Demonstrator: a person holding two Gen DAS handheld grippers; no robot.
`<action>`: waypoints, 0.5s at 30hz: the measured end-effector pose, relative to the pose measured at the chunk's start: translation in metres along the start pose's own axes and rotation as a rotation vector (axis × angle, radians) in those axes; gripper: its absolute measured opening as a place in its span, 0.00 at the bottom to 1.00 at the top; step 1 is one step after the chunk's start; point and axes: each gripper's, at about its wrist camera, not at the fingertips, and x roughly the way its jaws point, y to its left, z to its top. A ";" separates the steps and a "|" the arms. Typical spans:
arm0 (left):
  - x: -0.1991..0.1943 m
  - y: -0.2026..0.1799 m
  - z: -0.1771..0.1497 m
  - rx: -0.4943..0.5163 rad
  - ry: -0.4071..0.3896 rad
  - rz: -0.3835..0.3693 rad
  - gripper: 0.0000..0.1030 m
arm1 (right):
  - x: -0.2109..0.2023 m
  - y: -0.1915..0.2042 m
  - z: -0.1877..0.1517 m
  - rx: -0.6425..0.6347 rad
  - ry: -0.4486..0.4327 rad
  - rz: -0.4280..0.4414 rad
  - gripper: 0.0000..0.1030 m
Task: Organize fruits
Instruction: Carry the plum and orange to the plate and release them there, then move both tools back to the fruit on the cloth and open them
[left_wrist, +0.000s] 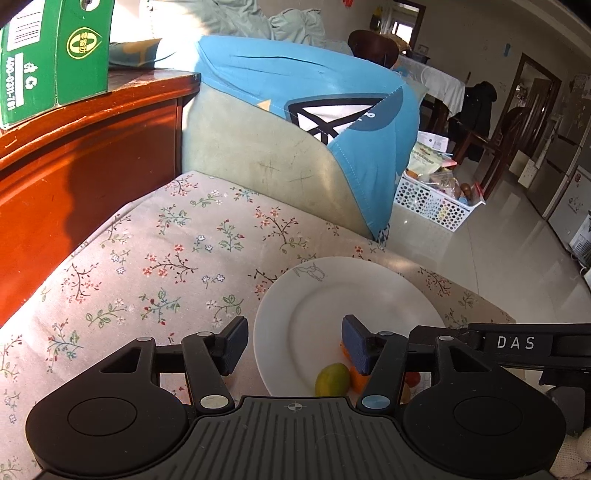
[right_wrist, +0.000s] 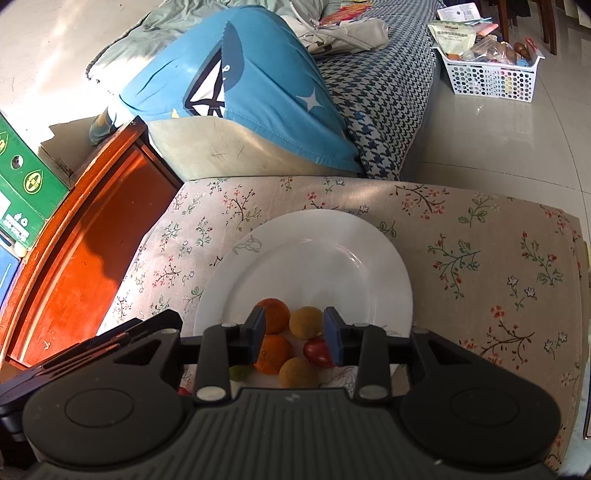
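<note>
Furniture framed the workspace: a floral-covered cushion (right_wrist: 461, 236) carried the load, with a red wooden cabinet (left_wrist: 85, 155) on its left and a blue-draped sofa arm (right_wrist: 251, 92) beyond it; a white perforated basket (right_wrist: 491, 77) of packets stood well apart on the floor. On the cushion sat the white plate (right_wrist: 332, 258), far half bare, fruit clustered at its near edge; from the right wrist view I counted two oranges (right_wrist: 273, 315), one behind the other and touching, two tan round fruits (right_wrist: 306, 322), a red fruit (right_wrist: 317, 351), and a green fruit (left_wrist: 331, 379) partly hidden at the plate's near rim. I held the right gripper (right_wrist: 295, 334) just above that cluster, jaws partly open and empty, pads flanking the oranges and the red fruit; I held the left gripper (left_wrist: 295, 343) beside it, jaws spread wide, nothing held, its right pad over the plate's near rim. I judged the step to be selection of a fruit for regrouping; whether all fruit lay fully on the plate I could not tell. The next move called for centring the right jaws on one fruit alone; crowding risked nudging its neighbours.
</note>
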 end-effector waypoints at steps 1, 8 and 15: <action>-0.003 0.002 0.000 0.001 0.001 0.004 0.55 | -0.002 0.001 -0.001 -0.003 -0.001 0.004 0.35; -0.029 0.017 -0.005 -0.003 -0.012 0.027 0.56 | -0.011 0.011 -0.015 -0.050 0.005 0.046 0.35; -0.050 0.036 -0.013 -0.029 -0.019 0.064 0.56 | -0.014 0.028 -0.031 -0.121 0.005 0.075 0.35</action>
